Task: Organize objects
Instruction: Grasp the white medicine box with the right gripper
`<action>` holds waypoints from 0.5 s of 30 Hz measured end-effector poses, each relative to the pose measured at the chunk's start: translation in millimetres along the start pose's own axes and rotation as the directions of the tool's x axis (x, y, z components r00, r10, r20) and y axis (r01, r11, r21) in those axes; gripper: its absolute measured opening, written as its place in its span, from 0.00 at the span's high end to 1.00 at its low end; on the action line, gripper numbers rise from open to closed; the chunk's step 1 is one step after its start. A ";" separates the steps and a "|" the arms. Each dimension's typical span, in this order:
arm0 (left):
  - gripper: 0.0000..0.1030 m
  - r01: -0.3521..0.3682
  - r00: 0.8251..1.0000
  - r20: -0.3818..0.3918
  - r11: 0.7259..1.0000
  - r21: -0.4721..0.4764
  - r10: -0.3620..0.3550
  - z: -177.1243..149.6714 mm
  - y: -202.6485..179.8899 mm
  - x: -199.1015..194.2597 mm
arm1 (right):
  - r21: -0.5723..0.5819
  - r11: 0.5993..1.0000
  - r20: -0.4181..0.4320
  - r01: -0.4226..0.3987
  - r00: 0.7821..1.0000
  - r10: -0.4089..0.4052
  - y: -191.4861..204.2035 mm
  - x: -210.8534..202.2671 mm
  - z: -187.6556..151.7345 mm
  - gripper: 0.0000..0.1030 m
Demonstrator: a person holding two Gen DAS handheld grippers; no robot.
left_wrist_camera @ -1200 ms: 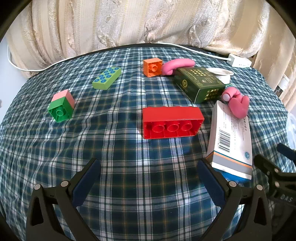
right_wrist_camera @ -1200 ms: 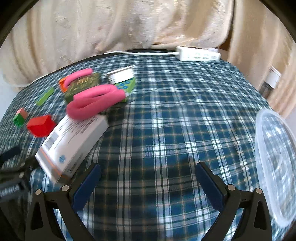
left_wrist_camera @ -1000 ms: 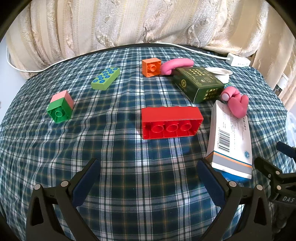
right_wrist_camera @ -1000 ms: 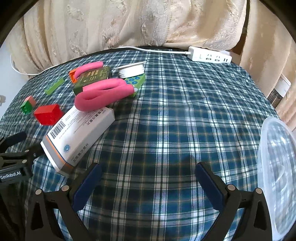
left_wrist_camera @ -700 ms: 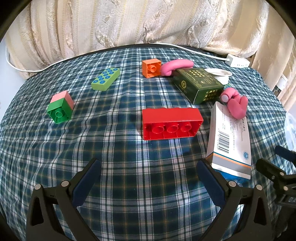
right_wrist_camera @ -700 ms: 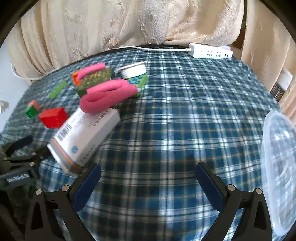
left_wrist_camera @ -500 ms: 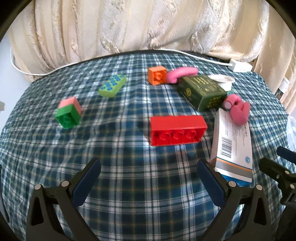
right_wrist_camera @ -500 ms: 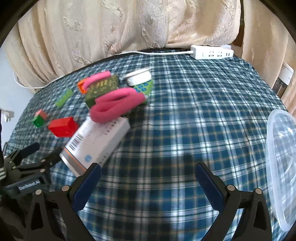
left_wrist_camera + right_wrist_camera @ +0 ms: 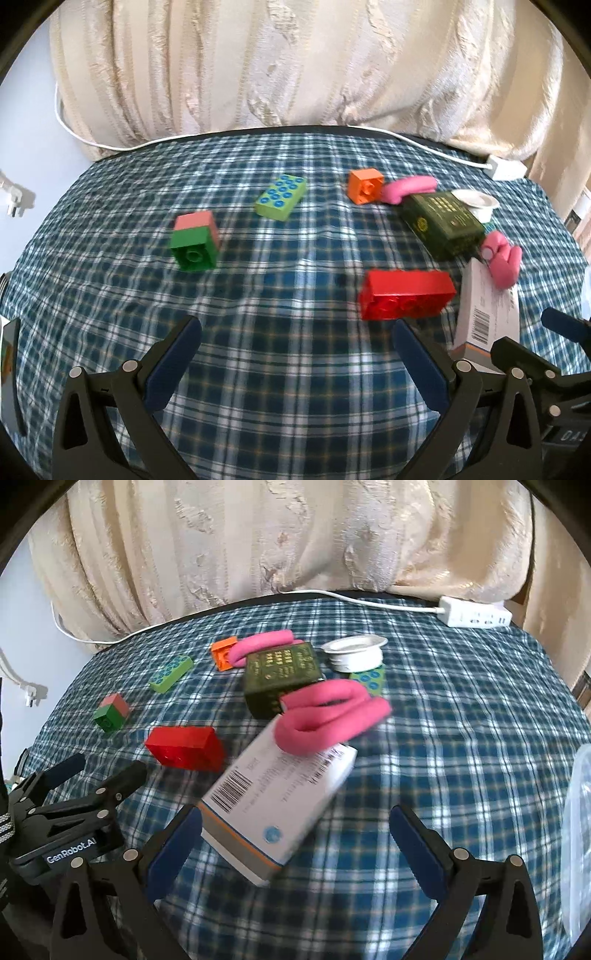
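Toy bricks and boxes lie on a blue plaid tablecloth (image 9: pixel 288 280). In the left wrist view I see a red brick (image 9: pixel 406 293), a green and pink brick (image 9: pixel 194 240), a flat green brick (image 9: pixel 282 192), an orange brick (image 9: pixel 365 185), a dark green box (image 9: pixel 443 223) and a white box (image 9: pixel 487 314). My left gripper (image 9: pixel 295 354) is open and empty, above the cloth in front of the red brick. My right gripper (image 9: pixel 293 836) is open, with the white box (image 9: pixel 280 794) just ahead between its fingers; a pink foam loop (image 9: pixel 328 716) rests on that box.
A white round lid (image 9: pixel 354 651) sits behind the dark green box (image 9: pixel 280 677). A power strip (image 9: pixel 476 616) and its cable lie at the table's far edge, before a cream curtain. A clear plastic container (image 9: pixel 578 834) stands at the right edge.
Both grippers have pulled back and tilted up. The right gripper swung left, so the white box now lies between its fingers. No object moved.
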State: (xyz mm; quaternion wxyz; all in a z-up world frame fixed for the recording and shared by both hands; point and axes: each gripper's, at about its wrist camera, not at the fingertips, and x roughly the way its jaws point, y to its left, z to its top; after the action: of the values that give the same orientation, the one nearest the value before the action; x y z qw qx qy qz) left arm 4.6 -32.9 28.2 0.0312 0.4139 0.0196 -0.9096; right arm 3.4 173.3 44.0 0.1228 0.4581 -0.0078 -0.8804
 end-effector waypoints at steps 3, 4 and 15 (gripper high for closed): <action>0.00 -0.016 1.000 0.009 1.000 -0.016 0.016 1.2 7.0 -0.9 | -0.012 1.000 -0.006 0.003 1.000 -0.003 6.1 4.3 2.4 0.00; 0.00 -0.019 1.000 0.012 1.000 -0.021 0.020 1.5 9.1 -1.2 | -0.019 1.000 -0.006 0.007 1.000 -0.007 9.0 5.8 2.9 0.00; 0.00 -0.033 0.999 0.008 0.998 -0.046 0.034 2.9 17.8 -0.7 | -0.089 0.992 0.002 0.088 0.996 -0.089 28.7 21.4 5.9 0.02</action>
State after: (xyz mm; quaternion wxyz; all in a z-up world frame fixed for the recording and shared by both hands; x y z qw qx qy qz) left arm 4.3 -50.7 30.5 0.0560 0.4094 0.0335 -0.9100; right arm -7.1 140.0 33.8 0.1039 0.4530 0.0519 -0.8839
